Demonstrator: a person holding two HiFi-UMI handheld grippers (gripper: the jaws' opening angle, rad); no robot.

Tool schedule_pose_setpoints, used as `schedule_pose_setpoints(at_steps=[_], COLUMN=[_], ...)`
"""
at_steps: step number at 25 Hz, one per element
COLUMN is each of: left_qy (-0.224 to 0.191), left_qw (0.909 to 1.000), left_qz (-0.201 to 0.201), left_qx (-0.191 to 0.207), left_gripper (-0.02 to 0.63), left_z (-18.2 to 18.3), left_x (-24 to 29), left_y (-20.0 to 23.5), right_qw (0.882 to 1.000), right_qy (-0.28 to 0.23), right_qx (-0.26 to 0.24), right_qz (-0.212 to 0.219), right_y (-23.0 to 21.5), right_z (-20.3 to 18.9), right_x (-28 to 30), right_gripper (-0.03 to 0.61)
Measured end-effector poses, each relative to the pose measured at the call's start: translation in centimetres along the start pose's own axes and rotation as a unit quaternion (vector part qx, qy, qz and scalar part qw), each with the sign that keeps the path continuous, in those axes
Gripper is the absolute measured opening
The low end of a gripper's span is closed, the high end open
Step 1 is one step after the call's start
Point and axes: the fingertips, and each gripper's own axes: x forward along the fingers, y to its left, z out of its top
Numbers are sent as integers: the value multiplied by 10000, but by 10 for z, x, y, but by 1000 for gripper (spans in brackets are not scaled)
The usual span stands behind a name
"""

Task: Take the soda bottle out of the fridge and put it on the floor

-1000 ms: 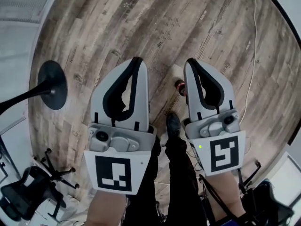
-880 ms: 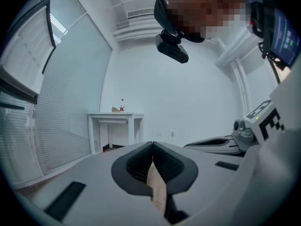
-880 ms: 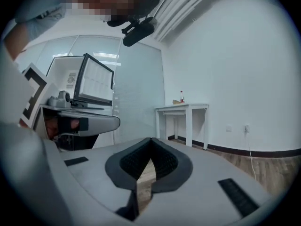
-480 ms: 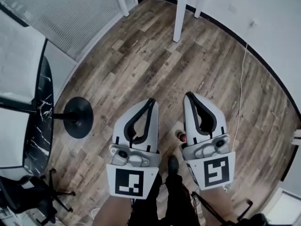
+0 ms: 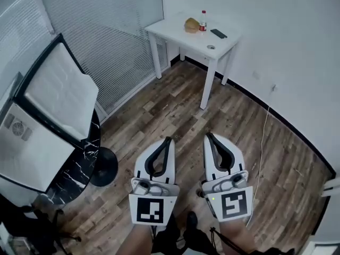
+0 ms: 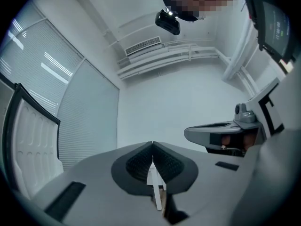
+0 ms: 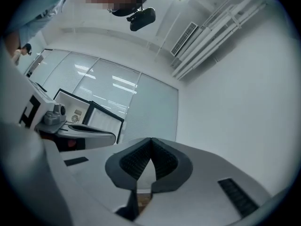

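Observation:
Both grippers hang side by side above the wooden floor (image 5: 175,100), level and empty. My left gripper (image 5: 169,138) is shut, its pads meeting tip to tip (image 6: 152,144). My right gripper (image 5: 207,135) is shut too, with nothing between its pads (image 7: 150,139). The white fridge (image 5: 32,147) stands at the left with its door (image 5: 61,89) swung open. No bottle shows on the floor near the grippers. A small bottle with a red cap (image 5: 203,21) stands far off on the white table (image 5: 183,36).
The table also carries a brownish lump (image 5: 191,24), a black phone (image 5: 218,33) and a small round item (image 5: 211,47). A black round stand base (image 5: 103,166) sits by the fridge. A white cable (image 5: 260,153) runs down the wall and across the floor.
Both grippers and the head view have risen from the floor. A red-capped bottle standing beside the right gripper has gone out of sight. The fridge and table have come into view.

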Motion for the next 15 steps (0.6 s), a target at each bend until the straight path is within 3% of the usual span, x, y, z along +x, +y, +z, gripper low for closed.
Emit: schedule_pose_setpoints(at_steps=[8,15], left_qy=[-350,-654], left_qw=[9991,9975], left_qz=[234,239], left_qx=[-74,-94], left_gripper=[12,12], left_z=[70,103], left_x=[-24,-41], left_y=[21,30], right_qw=[9992,9987], right_qy=[-249,-311], right_qx=[-307,-401], right_qz=[2,51], right_y=[17,38], right_z=[72,100], right_x=[-3,-5], right_gripper=[11,11])
